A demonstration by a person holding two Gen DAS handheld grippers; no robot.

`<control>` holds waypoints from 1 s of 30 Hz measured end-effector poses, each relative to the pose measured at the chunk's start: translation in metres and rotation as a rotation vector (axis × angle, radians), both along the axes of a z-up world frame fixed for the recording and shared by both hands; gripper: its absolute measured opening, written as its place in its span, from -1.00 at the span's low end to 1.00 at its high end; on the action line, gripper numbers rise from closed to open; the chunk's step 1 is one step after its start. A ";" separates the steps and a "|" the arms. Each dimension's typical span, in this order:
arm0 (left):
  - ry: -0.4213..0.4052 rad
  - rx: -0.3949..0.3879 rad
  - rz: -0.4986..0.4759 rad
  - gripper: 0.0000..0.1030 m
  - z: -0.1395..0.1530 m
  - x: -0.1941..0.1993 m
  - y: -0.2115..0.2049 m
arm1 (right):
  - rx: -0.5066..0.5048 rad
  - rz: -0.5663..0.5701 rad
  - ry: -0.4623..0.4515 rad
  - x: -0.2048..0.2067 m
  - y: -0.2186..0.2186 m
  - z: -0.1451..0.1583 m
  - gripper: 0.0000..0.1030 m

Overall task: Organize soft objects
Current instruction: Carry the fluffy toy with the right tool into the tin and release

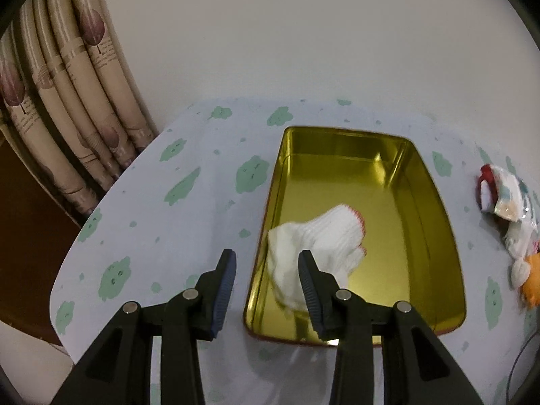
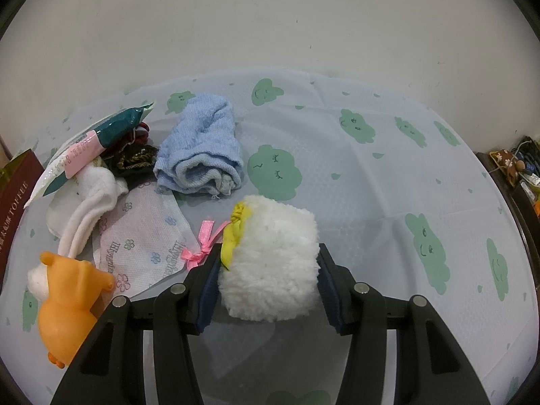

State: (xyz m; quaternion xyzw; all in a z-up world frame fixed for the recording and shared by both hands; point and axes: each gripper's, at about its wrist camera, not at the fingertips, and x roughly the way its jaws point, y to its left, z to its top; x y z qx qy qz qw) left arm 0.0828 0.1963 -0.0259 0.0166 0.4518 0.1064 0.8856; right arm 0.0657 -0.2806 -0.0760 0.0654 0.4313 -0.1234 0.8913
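The gold metal tin (image 1: 398, 209) is a shiny rectangle with rounded corners. In it lies a white knitted glove (image 1: 314, 246) with orange edging – blurred, so I cannot tell if it rests or falls. The left gripper (image 1: 266, 256) is released, jaws partly apart with nothing between them; the glove is just beyond its right finger. The right gripper (image 2: 268, 253) is clenched on a fluffy white pompom (image 2: 270, 263) with a yellow ribbon, which fills the gap between both pads. Beyond its left finger, a crumpled blue towel (image 2: 202, 148) lies on the cloud-printed tablecloth (image 2: 388, 185).

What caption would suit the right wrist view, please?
Right gripper clamps a fluffy white pouch beside the soft-item pile.
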 end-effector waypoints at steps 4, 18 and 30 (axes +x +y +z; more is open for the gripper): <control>-0.005 -0.017 0.015 -0.24 -0.001 -0.008 0.002 | -0.013 -0.010 -0.004 -0.002 0.001 0.002 -0.10; -0.032 -0.113 0.107 -0.24 -0.004 -0.015 0.032 | -0.063 -0.012 -0.052 -0.015 0.021 0.047 -0.38; -0.063 -0.082 0.196 -0.24 0.000 -0.023 0.054 | -0.013 0.316 -0.085 0.004 0.157 0.096 -0.38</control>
